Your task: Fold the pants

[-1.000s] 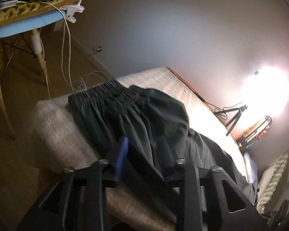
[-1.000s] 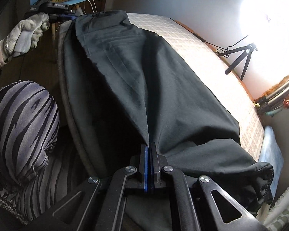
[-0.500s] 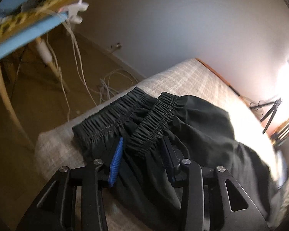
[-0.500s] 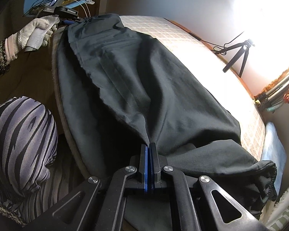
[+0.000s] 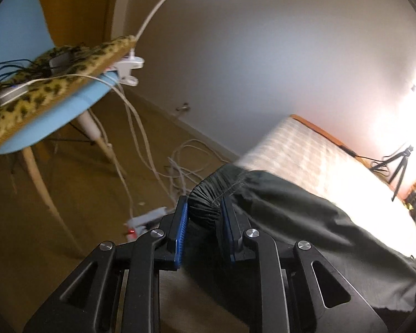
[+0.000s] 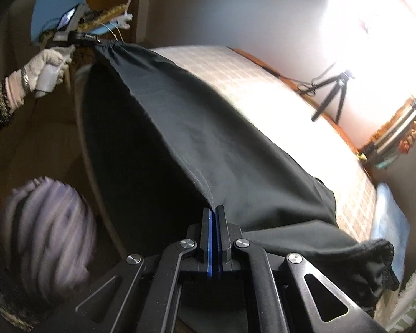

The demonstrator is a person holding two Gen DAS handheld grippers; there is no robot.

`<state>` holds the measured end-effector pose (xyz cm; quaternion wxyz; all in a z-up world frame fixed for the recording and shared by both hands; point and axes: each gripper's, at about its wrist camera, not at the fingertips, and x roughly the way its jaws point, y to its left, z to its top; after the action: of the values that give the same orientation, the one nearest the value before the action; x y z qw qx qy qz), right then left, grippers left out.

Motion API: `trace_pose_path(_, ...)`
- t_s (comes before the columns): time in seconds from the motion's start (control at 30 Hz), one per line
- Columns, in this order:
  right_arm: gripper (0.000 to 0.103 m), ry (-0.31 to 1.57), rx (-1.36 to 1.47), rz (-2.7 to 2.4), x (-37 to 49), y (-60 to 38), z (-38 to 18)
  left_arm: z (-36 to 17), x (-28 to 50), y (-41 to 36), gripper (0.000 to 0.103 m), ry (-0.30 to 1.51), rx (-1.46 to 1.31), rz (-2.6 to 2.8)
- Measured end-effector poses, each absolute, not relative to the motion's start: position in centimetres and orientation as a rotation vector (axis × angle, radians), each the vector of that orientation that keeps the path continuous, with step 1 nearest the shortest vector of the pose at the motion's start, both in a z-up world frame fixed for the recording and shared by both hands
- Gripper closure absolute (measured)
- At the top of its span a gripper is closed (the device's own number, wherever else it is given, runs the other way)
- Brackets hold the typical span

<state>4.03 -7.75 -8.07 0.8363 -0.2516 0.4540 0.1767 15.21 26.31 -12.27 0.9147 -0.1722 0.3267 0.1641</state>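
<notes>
Since a second ago the gathered waistband has left the mattress and now sits bunched between the left gripper's fingers, lifted off the bed corner; the fabric edge held by the right gripper has also risen. Bed with pale checked mattress (image 6: 263,83): both views; carries the garment. Pair of dark grey-black woven pants (image 6: 222,149): draped across the mattress and stretched between the two tools, with one elastic cuff (image 6: 382,263) hanging at lower right, seen only from the right wrist. Light blue chair with leopard-print cushion (image 5: 55,83), white clip lamp and floor cables: clearest from the left wrist. Small black tripod (image 6: 332,91): against the far wall, both views. Person's white-gloved left hand (image 6: 45,66) and striped purple knee: right-wrist view only. Left gripper (image 5: 203,212): jaws closing, part open, the pleated elastic waistband (image 5: 205,202) wedged between the blue pads. Right gripper (image 6: 215,216): jaws fully together, clamped on a thin fold of the pants' edge.
</notes>
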Motion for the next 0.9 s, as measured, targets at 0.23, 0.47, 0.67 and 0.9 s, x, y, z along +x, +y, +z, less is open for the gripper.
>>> trace_pose_path(0.23,0.103,1.039,-0.550,0.402,4.3,-6.8,-11.3,-15.3,15.4,27.2,0.078,0.786,-0.348,0.342)
trace_pose_path(0.47,0.078,1.019,-0.424,0.371,3.8,-9.5,-10.2,-12.7,14.1,26.8,0.062,0.756,-0.327,0.377)
trace_pose_path(0.67,0.058,0.954,-0.207,0.282,1.7,-14.7,-6.9,-8.6,13.3,22.2,0.056,0.685,-0.249,0.246)
trace_pose_path(0.9,0.033,0.897,0.066,-0.038,2.4,-24.8,-3.3,-7.3,13.7,11.9,0.056,0.747,-0.173,-0.127)
